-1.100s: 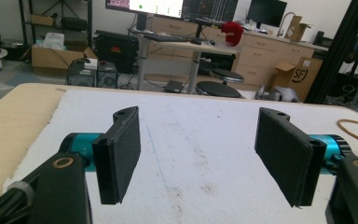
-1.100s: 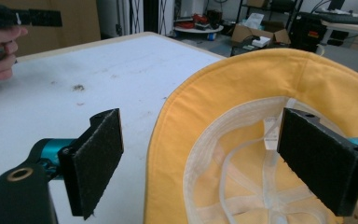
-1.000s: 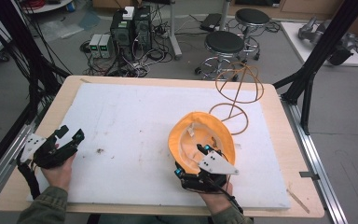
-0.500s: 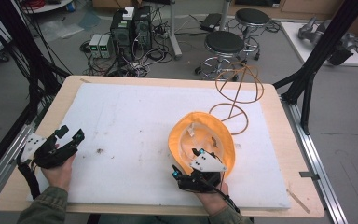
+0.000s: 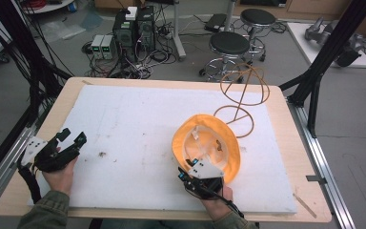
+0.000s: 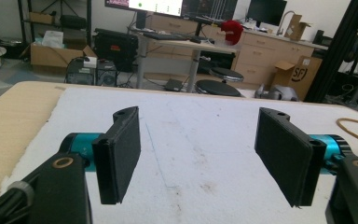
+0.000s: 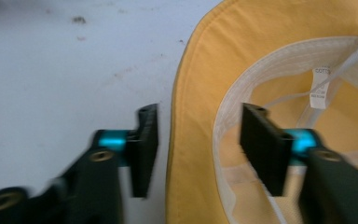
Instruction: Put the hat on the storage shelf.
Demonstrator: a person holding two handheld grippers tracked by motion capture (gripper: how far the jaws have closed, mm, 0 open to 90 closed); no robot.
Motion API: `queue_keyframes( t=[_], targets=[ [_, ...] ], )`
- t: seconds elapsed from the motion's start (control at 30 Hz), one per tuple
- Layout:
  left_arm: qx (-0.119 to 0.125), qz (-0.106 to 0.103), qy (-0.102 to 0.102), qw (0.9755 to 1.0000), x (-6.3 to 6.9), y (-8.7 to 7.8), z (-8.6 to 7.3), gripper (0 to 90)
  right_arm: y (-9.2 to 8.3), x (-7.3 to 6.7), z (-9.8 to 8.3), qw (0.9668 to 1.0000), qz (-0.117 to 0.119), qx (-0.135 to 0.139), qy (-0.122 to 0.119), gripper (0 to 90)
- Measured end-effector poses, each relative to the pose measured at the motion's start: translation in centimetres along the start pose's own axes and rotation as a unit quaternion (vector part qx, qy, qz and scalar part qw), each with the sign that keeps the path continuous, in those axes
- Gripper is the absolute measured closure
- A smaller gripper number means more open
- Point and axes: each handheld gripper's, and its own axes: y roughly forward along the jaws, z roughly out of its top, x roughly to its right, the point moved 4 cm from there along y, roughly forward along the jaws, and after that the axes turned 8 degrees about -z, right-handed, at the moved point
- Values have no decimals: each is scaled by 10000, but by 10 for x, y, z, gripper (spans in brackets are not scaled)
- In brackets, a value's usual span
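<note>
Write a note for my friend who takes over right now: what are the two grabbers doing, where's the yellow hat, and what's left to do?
Left gripper: open, empty, resting at the white mat's left edge.
Right gripper: jaws have just been closing astride the brim of the yellow hat; not yet clearly pinched.
Hat: upside down on the mat, near the wire stand.
Done: hat reached.
Left: finish the grip; probably lift it toward the stand.

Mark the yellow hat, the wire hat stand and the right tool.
yellow hat (image 5: 229,153), high view, on the brim's right side.
wire hat stand (image 5: 234,110), high view, on the base ring.
right tool (image 7: 198,140), right gripper view, between its fingertips, over the brim.
</note>
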Motion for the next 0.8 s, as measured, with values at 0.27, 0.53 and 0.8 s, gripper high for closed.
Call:
queue_keyframes(
  t=[0.27, 0.53, 0.8],
  targets=[
    [8, -3, -1, 10000, 0, 0, 0, 315, -5, 0, 5, 9997, -68, 211, -51, 863],
    [23, -20, -15, 10000, 1, 0, 0, 315, -7, 6, 5, 9994, 36, 276, 191, 863],
    [38, -23, -34, 10000, 1, -1, 1, 315, -9, 12, 8, 9982, 73, 513, 307, 864]
  ],
)
